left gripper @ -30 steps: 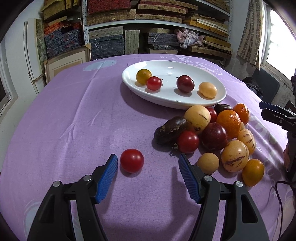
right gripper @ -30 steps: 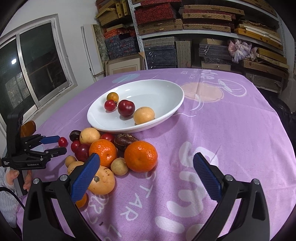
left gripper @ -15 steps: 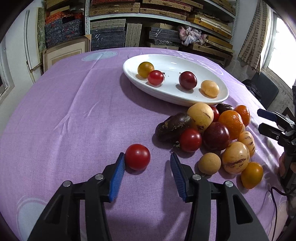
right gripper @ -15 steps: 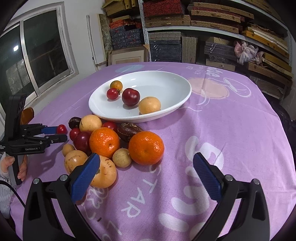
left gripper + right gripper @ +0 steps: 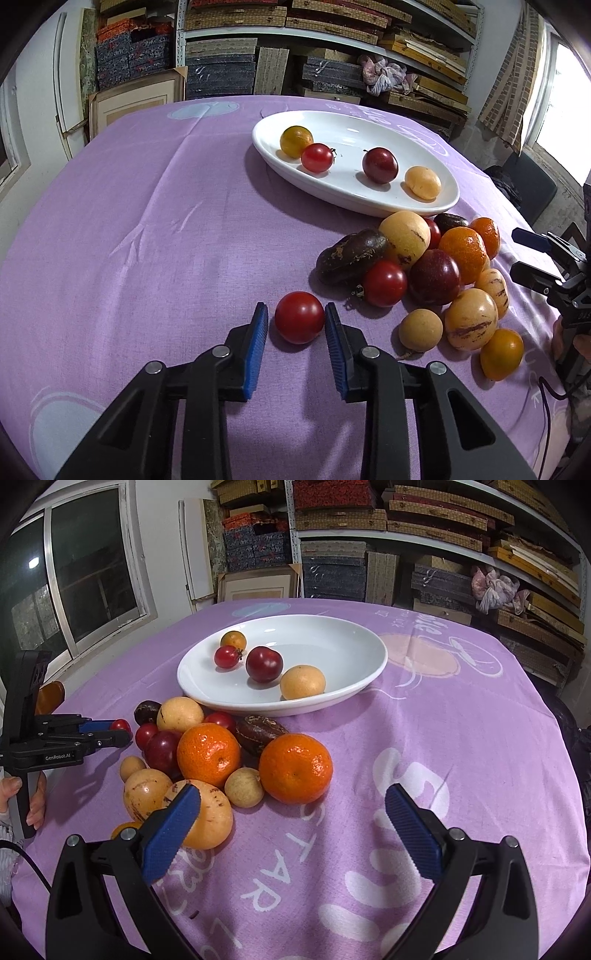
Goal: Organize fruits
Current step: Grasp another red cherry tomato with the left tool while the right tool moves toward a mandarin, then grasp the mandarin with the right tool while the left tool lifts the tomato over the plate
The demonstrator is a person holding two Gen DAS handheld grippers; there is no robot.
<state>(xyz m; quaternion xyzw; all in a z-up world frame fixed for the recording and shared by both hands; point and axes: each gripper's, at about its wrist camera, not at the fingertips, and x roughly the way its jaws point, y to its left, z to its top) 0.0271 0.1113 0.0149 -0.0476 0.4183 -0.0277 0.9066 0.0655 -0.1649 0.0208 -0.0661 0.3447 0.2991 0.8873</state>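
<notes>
Close up from the left wrist, we see the left gripper (image 5: 295, 321) bracketing a red tomato (image 5: 299, 317) on the purple tablecloth (image 5: 147, 240), its blue pads narrowed to just beside the fruit; whether they touch we cannot tell. From the right wrist, the right gripper (image 5: 291, 823) hangs wide open, holding nothing, near the fruit pile (image 5: 207, 753) beside a white plate (image 5: 354, 679) bearing 4 fruits.

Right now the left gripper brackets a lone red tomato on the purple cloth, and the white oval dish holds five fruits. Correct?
Not quite. The white oval dish holds four fruits, not five, as the right wrist view shows. The rest stands: the left gripper brackets the lone red tomato on the purple cloth.
</notes>
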